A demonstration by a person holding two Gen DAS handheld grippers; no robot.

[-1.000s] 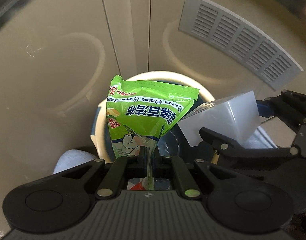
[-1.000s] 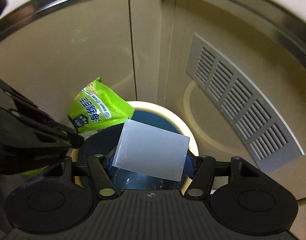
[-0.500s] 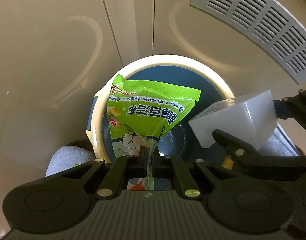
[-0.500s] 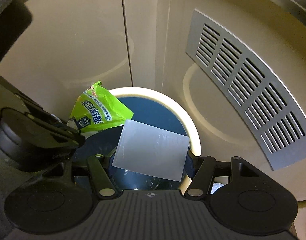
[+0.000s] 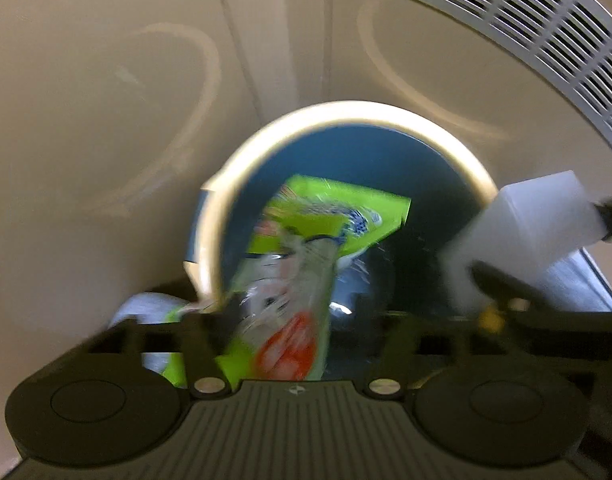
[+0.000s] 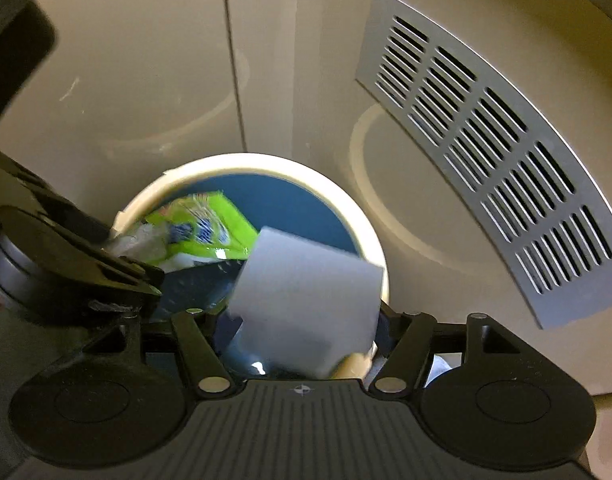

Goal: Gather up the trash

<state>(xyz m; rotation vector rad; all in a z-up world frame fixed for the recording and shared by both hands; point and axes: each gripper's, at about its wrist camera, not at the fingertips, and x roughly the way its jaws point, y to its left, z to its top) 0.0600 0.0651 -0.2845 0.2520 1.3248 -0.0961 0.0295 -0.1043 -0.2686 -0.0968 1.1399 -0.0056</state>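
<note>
Over the bin [image 5: 225, 216], the left gripper [image 5: 297, 332] points steeply down into the blue-lined opening. Its jaws are opening, standing wide apart, and the green snack bag [image 5: 301, 264] hangs blurred between them, its lower end near the left finger; no pad visibly presses on it, so it looks let go. The bag's upper corner lies inside the cream rim, over the dark liner. In the right wrist view the same green bag [image 6: 201, 236] shows at the left inside of the bin [image 6: 370, 248], just past the black body of the left gripper [image 6: 117, 280].

Further right, the right gripper [image 6: 301, 328] also points steeply down at the bin mouth. Its jaws are opening a little, with the pale translucent box [image 6: 306, 300] between them, tilted and blurred. Whether the pads still press on its sides I cannot tell; the fingers stand close to the box on both sides. The box sits over the near right part of the rim, partly above the blue liner. In the left wrist view the box [image 5: 538, 220] appears at the right edge, with a dark finger of the right gripper across its lower corner.

Behind the bin stand beige cabinet panels [image 6: 145, 80] and a grey vent grille [image 6: 486, 140] at the right.
</note>
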